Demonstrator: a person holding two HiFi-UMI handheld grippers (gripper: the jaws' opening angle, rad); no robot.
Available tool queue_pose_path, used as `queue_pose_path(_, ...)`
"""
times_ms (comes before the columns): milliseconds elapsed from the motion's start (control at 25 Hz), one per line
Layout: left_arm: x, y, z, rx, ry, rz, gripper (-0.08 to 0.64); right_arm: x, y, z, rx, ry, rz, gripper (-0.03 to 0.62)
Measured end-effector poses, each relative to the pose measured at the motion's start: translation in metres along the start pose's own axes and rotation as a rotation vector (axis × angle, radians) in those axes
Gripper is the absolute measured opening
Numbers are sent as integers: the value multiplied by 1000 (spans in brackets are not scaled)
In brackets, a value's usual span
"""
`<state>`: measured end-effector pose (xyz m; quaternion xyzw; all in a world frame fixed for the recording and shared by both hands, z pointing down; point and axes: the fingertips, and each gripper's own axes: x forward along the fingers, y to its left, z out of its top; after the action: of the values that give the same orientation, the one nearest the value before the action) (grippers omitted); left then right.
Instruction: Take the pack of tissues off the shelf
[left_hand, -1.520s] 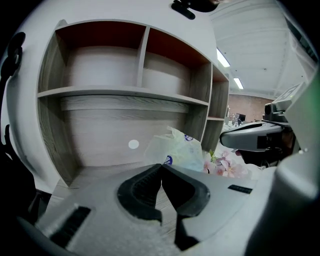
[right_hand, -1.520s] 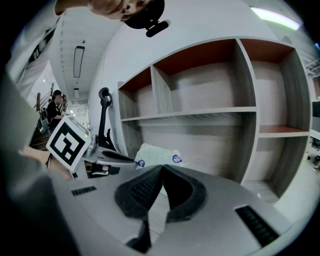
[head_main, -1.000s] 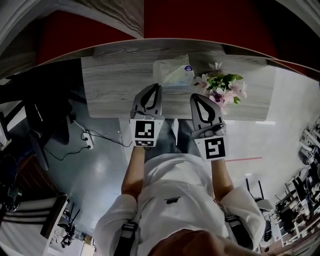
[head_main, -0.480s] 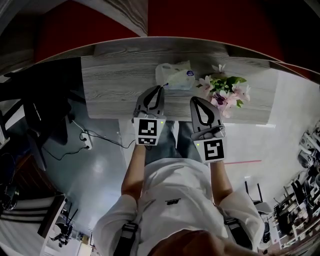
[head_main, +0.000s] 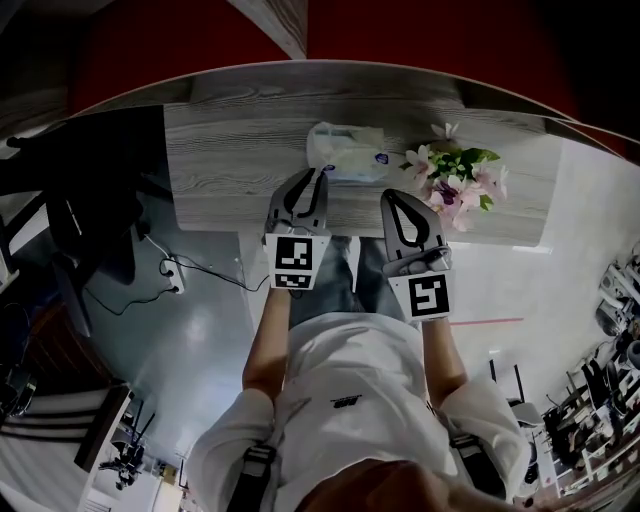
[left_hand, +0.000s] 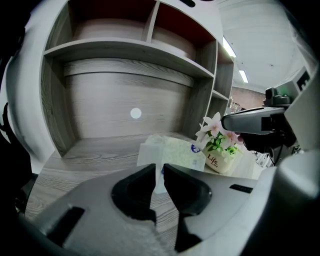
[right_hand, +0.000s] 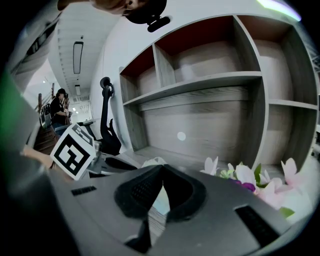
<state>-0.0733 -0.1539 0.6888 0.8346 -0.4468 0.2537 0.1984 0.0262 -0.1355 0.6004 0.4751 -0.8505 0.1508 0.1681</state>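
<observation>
The pack of tissues (head_main: 345, 152) is a pale, crinkly plastic pack with a small blue mark. It lies on the grey wood shelf board (head_main: 225, 150). My left gripper (head_main: 318, 175) is shut and holds nothing, its tips just short of the pack's near edge. In the left gripper view the pack (left_hand: 172, 152) lies straight ahead, just beyond the left gripper (left_hand: 158, 169). My right gripper (head_main: 392, 196) is also shut and holds nothing, to the right of the pack and in front of the flowers. In the right gripper view the right gripper (right_hand: 161, 169) hides most of the pack (right_hand: 152, 162).
A small pot of pink and white flowers (head_main: 458, 178) stands right of the pack, and the flower pot (left_hand: 220, 159) almost touches it. Upper shelf compartments (left_hand: 115, 30) rise behind. A black office chair (head_main: 95, 225) and a floor socket with cable (head_main: 175, 278) are at the left.
The head view has shifted slightly, so the shelf sits a little lower in the picture. Both grippers stay shut, in about the same place before the pack.
</observation>
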Motion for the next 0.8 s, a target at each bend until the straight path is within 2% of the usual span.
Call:
queue_pose_path(80, -3, 2, -2, -8, 0, 2, 37, 1, 3, 0, -4, 2, 5, 26)
queue_pose_path(120, -5, 2, -3, -12, 1, 1, 60, 1, 4, -1, -6, 5, 7, 26)
queue_pose_path(160, -6, 2, -4, -14, 4, -1, 115, 2, 5, -1, -10, 7, 9, 26)
queue_pose_path(400, -15, 7, -9, -21, 5, 8, 115, 6, 17, -2, -53, 24, 35, 25)
queue_pose_path(800, -26, 12, -10, -29, -8, 21, 115, 8, 27, -6, -51, 36, 44, 25)
